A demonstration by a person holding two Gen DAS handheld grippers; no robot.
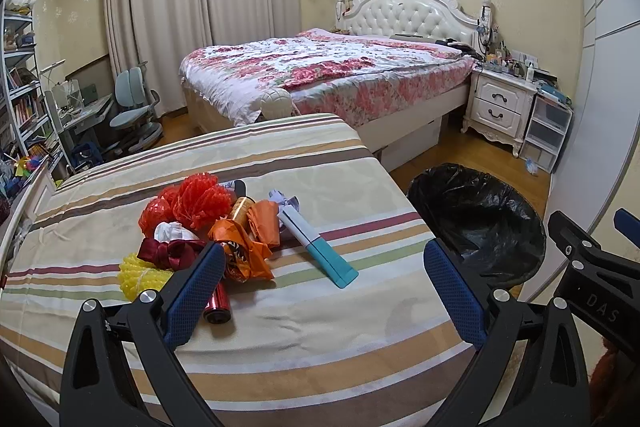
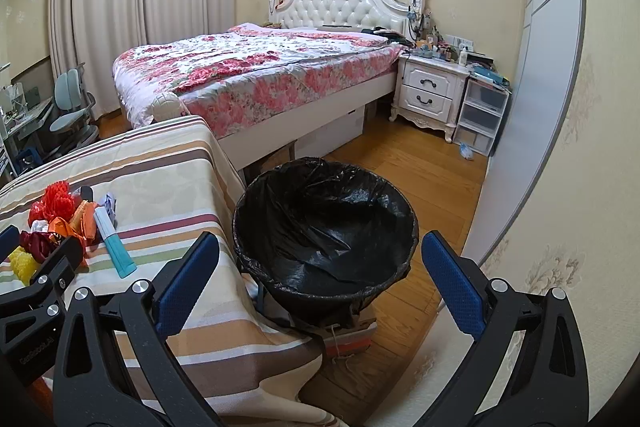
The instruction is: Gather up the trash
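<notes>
A pile of trash lies on the striped tablecloth [image 1: 280, 315]: red mesh [image 1: 200, 203], orange wrappers [image 1: 256, 231], a dark red ribbon [image 1: 172, 253], yellow mesh [image 1: 140, 277], a red foil roll [image 1: 218, 307] and a white-and-teal box [image 1: 318, 247]. My left gripper [image 1: 324, 291] is open and empty, just in front of the pile. A bin with a black bag [image 2: 324, 227] stands on the floor right of the table. My right gripper [image 2: 320, 283] is open and empty, above the bin's near rim. The pile also shows in the right wrist view [image 2: 60, 219].
A bed with a floral cover [image 1: 320, 71] stands behind the table. A white nightstand [image 1: 500, 103] and plastic drawers [image 1: 544, 131] are at the back right. A desk and chair [image 1: 132, 115] and bookshelves [image 1: 20, 87] are at the left. A wardrobe door [image 2: 532, 87] runs along the right.
</notes>
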